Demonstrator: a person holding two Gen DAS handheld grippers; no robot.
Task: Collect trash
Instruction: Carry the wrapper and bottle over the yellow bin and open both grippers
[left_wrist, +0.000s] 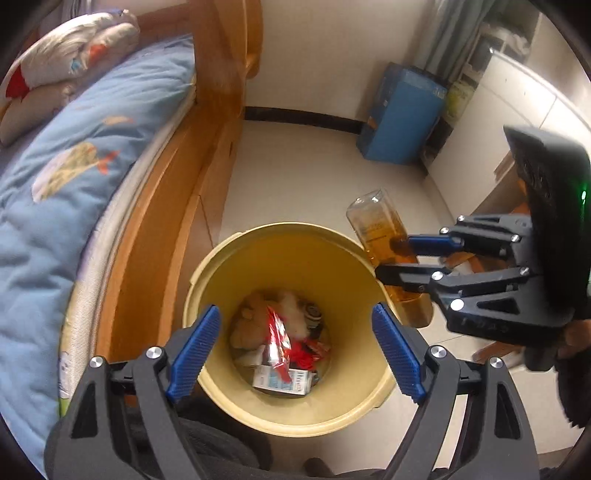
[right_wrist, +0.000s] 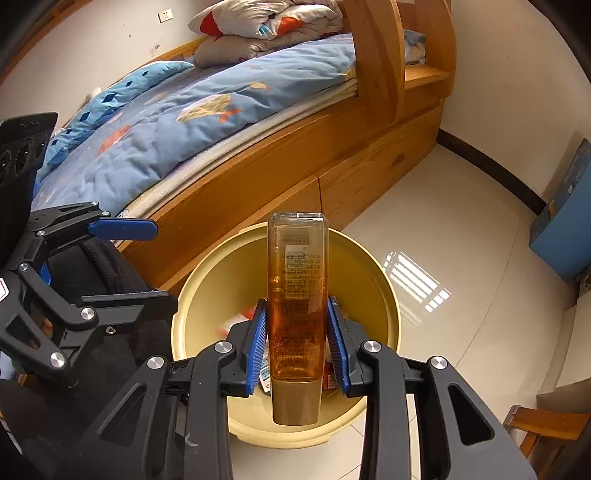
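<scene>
One yellow bin stands on the pale tiled floor beside a wooden bed with a blue quilt; a blue box leans against the wall at upper right. In the bin lie a red wrapper, a small carton and other scraps. The left claw gapes wide and empty above it. The right claw clamps one amber bottle over the bin's rim.

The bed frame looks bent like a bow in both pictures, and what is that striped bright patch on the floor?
Left wrist view: fisheye lens bows the bed frame. Right wrist view: same bend; the patch looks like window light reflected on glossy tiles.
</scene>
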